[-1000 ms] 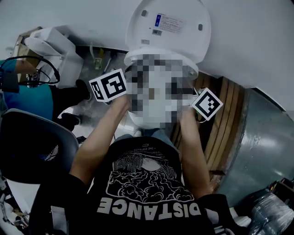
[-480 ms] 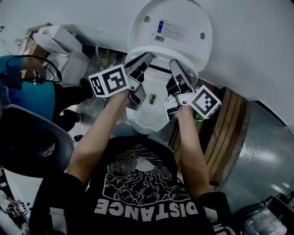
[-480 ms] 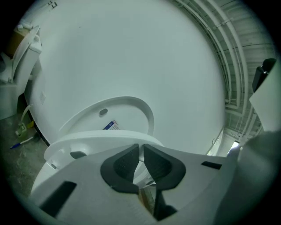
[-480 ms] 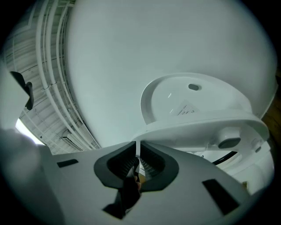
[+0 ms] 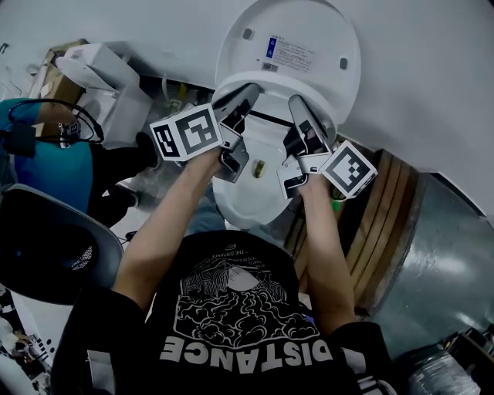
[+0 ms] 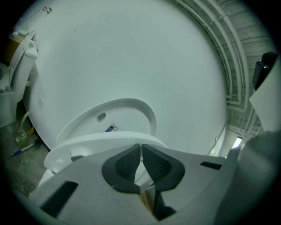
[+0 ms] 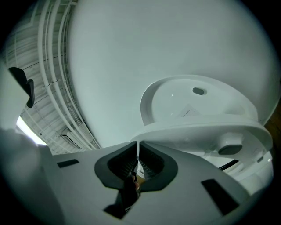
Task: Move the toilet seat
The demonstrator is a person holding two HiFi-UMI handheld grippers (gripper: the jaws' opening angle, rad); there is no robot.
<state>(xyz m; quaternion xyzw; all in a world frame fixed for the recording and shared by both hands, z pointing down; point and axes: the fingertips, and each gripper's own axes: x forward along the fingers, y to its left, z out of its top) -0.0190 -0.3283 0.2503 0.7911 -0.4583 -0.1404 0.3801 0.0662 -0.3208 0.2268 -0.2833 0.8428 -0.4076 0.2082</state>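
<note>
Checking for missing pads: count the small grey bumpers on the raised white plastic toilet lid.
2: one grey bumper upper left, one upper right of the lid; the white seat ring may hide others lower down.

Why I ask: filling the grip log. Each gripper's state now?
Left gripper: just closed, shut, nothing between, tips at toilet seat.
Right gripper: just closed, shut, nothing between.

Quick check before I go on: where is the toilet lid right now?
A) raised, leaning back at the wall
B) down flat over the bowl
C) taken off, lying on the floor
A: the lid stands up behind the seat with its labelled underside facing out, and the bowl below is uncovered.
</note>
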